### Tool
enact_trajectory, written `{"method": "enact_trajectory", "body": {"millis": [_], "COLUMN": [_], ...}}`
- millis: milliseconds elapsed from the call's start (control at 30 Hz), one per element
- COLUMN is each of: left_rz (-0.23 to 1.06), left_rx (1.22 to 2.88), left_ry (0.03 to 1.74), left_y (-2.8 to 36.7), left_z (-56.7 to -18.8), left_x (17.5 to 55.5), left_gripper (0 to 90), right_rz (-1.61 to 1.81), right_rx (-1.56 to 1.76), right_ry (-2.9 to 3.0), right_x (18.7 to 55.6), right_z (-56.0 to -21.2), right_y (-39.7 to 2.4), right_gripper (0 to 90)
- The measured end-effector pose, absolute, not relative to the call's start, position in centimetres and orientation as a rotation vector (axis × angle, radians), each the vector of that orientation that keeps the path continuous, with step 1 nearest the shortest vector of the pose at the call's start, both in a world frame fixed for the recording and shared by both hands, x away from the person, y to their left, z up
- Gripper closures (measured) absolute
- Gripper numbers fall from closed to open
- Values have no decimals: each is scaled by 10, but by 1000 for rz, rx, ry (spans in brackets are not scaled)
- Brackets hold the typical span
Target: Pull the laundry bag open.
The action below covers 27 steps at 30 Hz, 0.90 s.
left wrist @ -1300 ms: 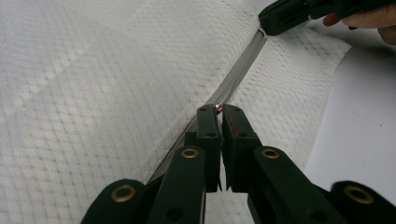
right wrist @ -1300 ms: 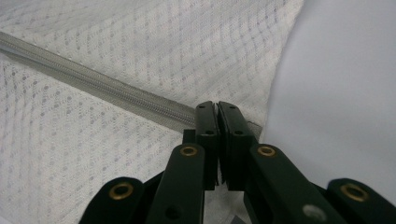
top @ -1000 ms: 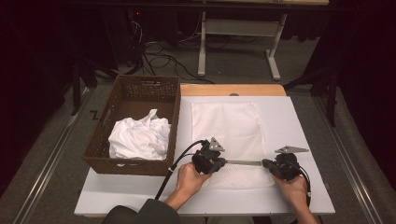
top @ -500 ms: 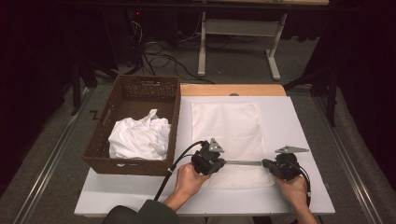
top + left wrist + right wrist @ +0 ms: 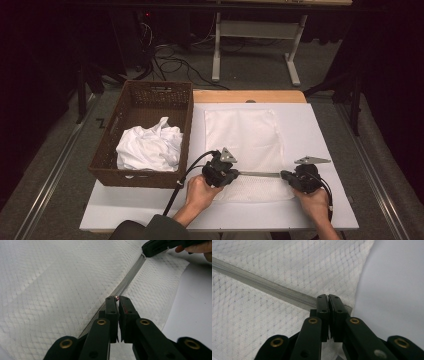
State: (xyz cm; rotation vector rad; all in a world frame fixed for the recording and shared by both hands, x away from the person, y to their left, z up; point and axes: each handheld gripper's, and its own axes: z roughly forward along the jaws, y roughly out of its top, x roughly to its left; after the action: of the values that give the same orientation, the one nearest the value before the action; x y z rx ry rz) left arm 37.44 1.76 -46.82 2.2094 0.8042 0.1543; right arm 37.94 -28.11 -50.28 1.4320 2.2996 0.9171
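A white mesh bag (image 5: 245, 135) lies flat on the white table (image 5: 325, 135), with a grey zipper (image 5: 260, 174) running across its near end. My left gripper (image 5: 238, 174) is shut on the small zipper pull (image 5: 116, 297) at the zipper's left end; the zipper (image 5: 130, 277) stretches away from its jaws. My right gripper (image 5: 283, 175) is shut on the zipper's right end by the bag's edge. In the right gripper view the jaws (image 5: 328, 297) pinch the zipper tape (image 5: 262, 285). In the left gripper view the right gripper (image 5: 150, 248) shows at the far end of the zipper.
A brown wicker basket (image 5: 150, 86) stands at the left of the table and holds crumpled white cloth (image 5: 150, 147). Bare table (image 5: 394, 290) lies right of the bag. A wooden strip (image 5: 250, 96) borders the far edge. Cables and a table frame (image 5: 255, 30) lie on the floor beyond.
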Motion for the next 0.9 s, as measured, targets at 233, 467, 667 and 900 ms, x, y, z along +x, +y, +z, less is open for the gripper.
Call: {"method": "enact_trajectory", "body": {"millis": [233, 467, 667, 900], "left_rz": [152, 155, 160, 169], "left_rx": [2208, 2209, 2208, 2208], "left_ry": [804, 801, 801, 805], "left_y": [18, 19, 20, 24], "left_z": [-468, -467, -467, -466], "left_x": [375, 374, 374, 373], "left_gripper": [861, 861, 861, 860], "right_rz": [921, 922, 922, 920], "right_rx": [1436, 1436, 1437, 1435], "right_ry": [2298, 2298, 2297, 2298], "right_x": [379, 379, 379, 379], "right_z": [-503, -503, -503, -503], "right_y": [-281, -281, -281, -281], "right_gripper": [880, 880, 880, 880]}}
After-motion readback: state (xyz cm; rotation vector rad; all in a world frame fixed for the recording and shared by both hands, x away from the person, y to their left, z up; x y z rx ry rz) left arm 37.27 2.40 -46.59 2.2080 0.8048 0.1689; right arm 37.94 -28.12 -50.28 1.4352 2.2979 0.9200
